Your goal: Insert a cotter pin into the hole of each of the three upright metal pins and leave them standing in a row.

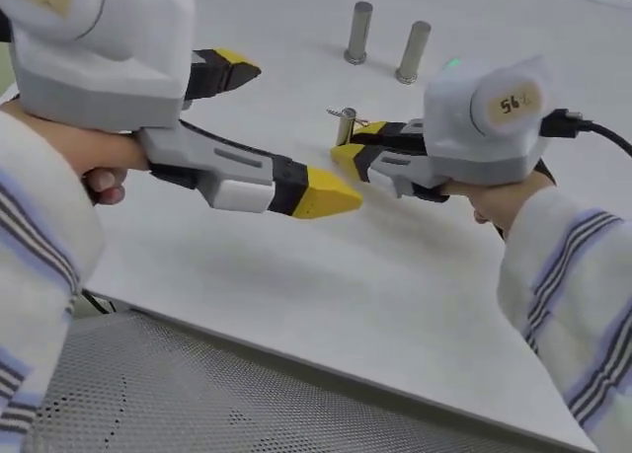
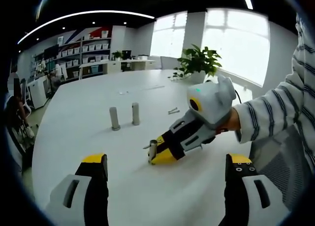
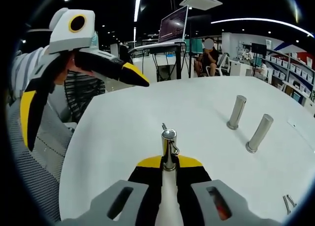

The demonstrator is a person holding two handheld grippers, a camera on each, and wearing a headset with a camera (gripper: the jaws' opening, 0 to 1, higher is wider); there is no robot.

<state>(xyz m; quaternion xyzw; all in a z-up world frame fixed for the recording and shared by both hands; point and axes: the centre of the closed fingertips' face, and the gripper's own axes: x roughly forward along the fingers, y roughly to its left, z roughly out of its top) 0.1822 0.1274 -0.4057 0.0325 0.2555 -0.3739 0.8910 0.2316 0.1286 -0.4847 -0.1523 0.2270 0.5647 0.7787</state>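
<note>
The pin (image 3: pixel 169 146) stood straight up on the table (image 1: pixel 296 275). The right gripper (image 3: pixel 169 162) had its jaws closed tight on the pin's lower part. A cotter pin (image 1: pixel 341 113) poked through the pin near its top. The left gripper (image 1: pixel 301 135) hung just to the left, jaws wide apart, holding nothing. Two more pins (image 1: pixel 358 31) (image 1: pixel 414 50) stood upright farther back, closer to the right gripper. Spare cotter pins (image 3: pixel 288 202) lay flat off to its right.
</note>
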